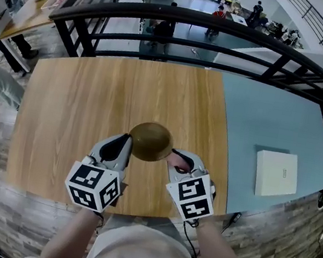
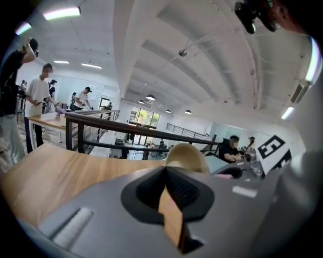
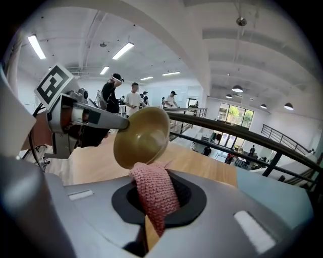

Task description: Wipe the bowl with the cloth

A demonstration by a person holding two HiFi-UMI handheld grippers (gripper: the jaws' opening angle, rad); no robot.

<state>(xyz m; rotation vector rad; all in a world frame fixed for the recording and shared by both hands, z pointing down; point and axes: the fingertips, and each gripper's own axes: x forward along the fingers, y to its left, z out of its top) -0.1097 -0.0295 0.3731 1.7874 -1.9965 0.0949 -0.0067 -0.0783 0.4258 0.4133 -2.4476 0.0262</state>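
Bowl (image 1: pixel 150 140) is up off the wooden table (image 1: pixel 78 111), hanging between the two grippers and tipped on its side. From above you mostly see its rounded brown outside, while the right gripper view seems to look into the hollow, so I'd guess the opening faces down and toward the right side. The left gripper (image 1: pixel 126 140) has it by the rim on the bowl's left edge, jaws pinched tight on that thin lip, and nothing else supports the bowl. The right gripper (image 1: pixel 173 155) sits just beside the bowl's opposite edge, jaws clamped on a pink knitted cloth (image 3: pixel 154 194) that pokes forward out of them. The cloth's front end looks like it's touching, or just about touching, the bowl's lower rim. So the bowl lies straight ahead of the cloth and slightly up from it, with the rim-to-rim axis running roughly left to right between the grippers. My read is the wiping hand only needs a short push forward and a sweep round the surface, while the left one keeps the rim pinched so the bowl doesn't swing away.
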